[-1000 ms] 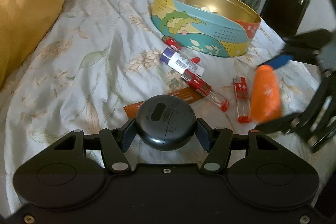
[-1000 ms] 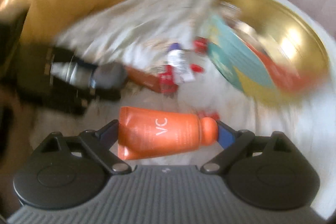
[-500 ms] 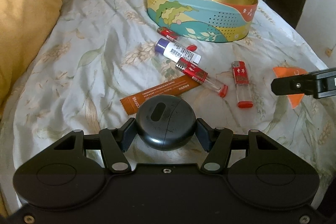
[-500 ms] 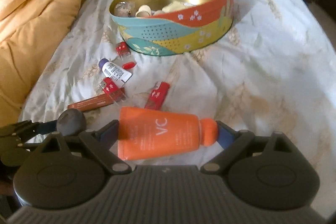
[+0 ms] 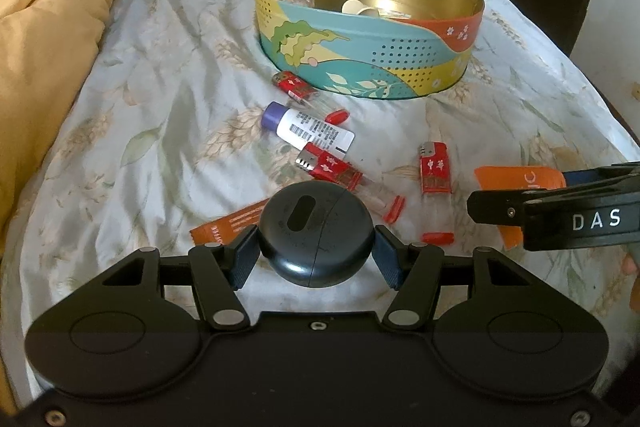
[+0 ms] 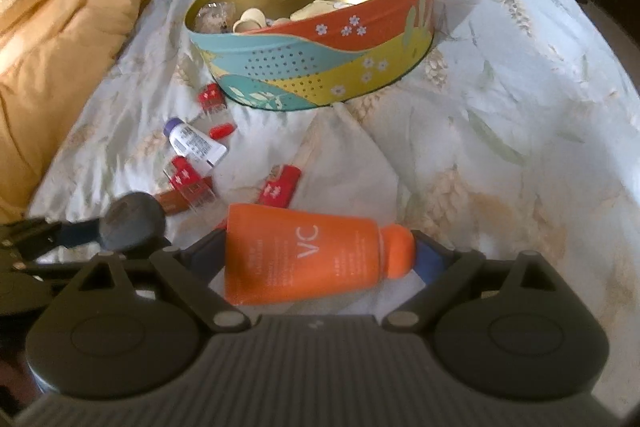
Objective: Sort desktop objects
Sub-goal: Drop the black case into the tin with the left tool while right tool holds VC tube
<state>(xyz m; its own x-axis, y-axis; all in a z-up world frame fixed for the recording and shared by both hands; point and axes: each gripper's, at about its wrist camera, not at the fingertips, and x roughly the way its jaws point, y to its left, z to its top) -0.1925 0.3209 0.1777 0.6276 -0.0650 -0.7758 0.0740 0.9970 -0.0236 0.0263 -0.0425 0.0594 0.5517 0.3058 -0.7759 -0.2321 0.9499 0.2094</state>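
Both grippers closer to tin (image 5: 368, 67) now: left gripper (image 5: 316, 251) clamps black case (image 5: 316, 233), right gripper (image 6: 320, 259) pinches orange tube (image 6: 304, 259).

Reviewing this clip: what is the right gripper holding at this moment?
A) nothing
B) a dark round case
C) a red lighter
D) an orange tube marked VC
D: in the right wrist view the right gripper is closed end to end on the orange tube, one finger at its cap; the dark round case sits in the left gripper instead.
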